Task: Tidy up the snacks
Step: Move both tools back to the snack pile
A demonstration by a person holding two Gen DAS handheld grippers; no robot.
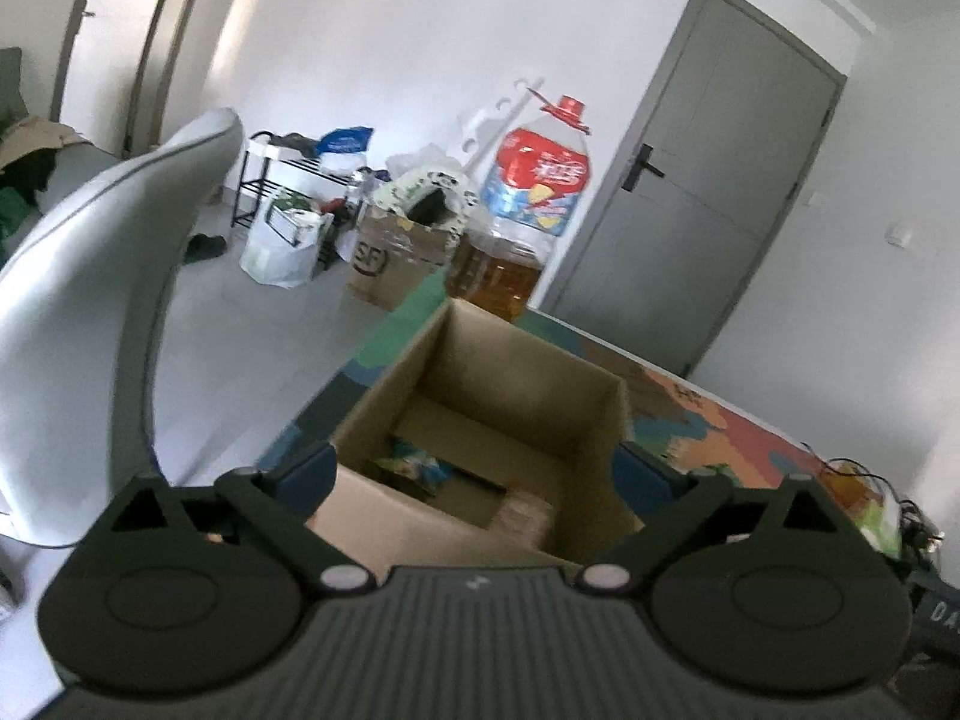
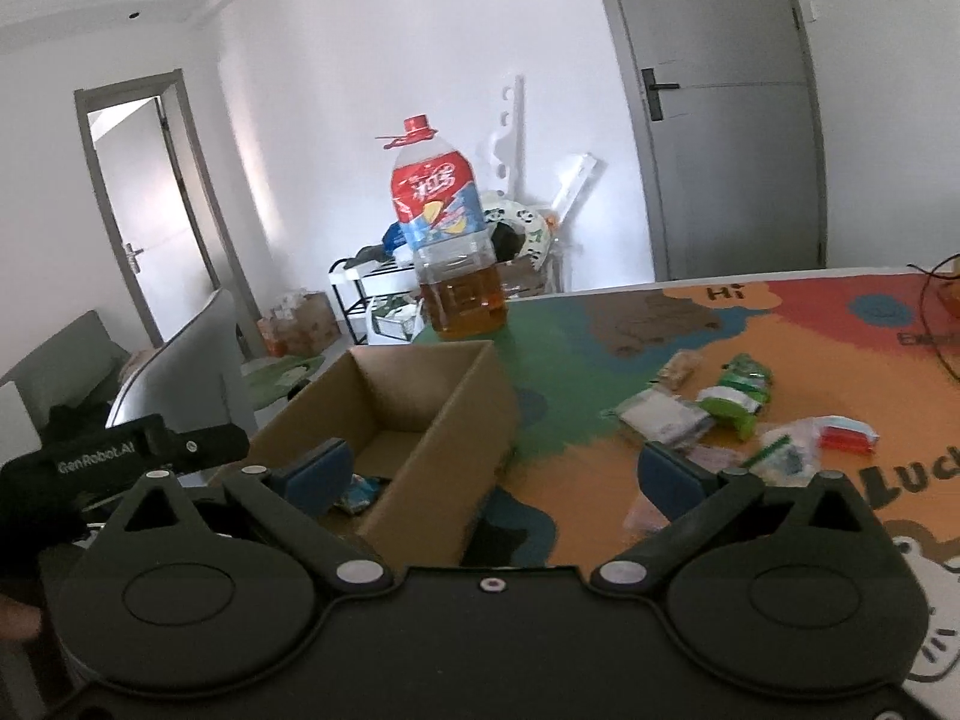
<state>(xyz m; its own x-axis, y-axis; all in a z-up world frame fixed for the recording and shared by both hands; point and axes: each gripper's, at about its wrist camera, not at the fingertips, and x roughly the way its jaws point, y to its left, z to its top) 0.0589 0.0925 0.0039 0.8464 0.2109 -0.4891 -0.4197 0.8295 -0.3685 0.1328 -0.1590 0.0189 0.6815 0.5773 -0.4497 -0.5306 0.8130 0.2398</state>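
Legibly: "GenRobot.AI" on left gripper (image 2: pixel 129 450); "Hi" on tablecloth (image 2: pixel 726 293).

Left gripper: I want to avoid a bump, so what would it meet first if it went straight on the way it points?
Probably the cardboard box: the open left gripper points down into its open top, toward the snack packets on its floor. Depth is unclear.
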